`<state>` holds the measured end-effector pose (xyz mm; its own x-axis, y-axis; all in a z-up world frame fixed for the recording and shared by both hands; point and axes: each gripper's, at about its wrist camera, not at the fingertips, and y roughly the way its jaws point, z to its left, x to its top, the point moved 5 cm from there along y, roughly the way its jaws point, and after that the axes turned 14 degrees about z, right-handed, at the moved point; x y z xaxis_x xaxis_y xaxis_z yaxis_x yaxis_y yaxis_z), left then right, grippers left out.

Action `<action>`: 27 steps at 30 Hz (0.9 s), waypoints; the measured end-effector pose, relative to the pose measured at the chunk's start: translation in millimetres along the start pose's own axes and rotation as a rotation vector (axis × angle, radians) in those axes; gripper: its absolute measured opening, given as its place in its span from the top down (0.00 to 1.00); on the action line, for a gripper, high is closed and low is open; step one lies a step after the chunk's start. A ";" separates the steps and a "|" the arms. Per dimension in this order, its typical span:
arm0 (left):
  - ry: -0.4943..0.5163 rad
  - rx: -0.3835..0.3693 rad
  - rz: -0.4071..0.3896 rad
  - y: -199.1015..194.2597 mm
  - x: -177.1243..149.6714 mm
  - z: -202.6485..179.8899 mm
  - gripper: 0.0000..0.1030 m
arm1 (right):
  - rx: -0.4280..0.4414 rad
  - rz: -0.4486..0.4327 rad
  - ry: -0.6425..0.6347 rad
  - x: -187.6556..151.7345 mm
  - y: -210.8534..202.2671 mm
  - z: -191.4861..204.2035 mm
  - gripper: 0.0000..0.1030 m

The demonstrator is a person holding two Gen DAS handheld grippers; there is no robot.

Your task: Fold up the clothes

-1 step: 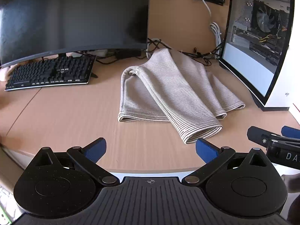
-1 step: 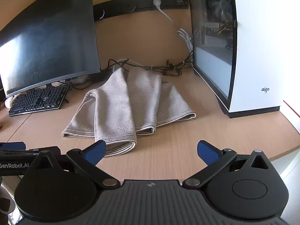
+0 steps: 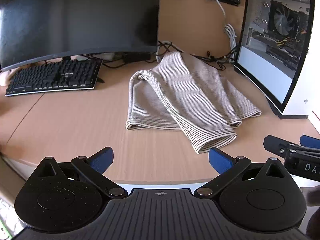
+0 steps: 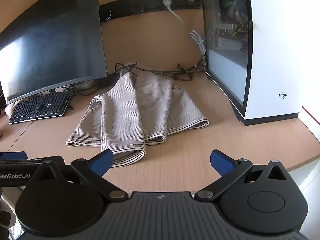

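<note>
Our left gripper (image 3: 160, 158) gapes empty at lower centre, striped garment (image 3: 180, 100) mid-frame on the desk (image 3: 70, 124); only here the PC fan (image 3: 282, 22) shows. Our right gripper (image 4: 161, 160) likewise gapes; only there "aigo" logo (image 4: 283, 95).

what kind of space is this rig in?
Looks like a home or office computer desk: curved monitor, black keyboard, white glass-sided PC tower. A striped garment lies between them.
</note>
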<state>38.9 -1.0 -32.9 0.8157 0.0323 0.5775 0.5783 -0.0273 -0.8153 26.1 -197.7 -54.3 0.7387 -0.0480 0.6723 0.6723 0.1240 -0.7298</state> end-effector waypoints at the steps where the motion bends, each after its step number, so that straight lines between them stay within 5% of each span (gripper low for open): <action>1: 0.000 0.001 0.003 0.6 0.3 0.0 0.00 | 0.007 0.013 0.005 0.2 0.3 0.0 0.00; 27: -0.031 -0.029 0.023 5.1 3.4 2.4 0.00 | 0.009 0.026 -0.045 1.6 10.5 3.2 0.00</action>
<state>44.6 1.3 -35.2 0.8281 0.0621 0.5572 0.5603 -0.0569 -0.8263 34.2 -193.4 -60.5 0.7531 0.0003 0.6579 0.6520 0.1334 -0.7464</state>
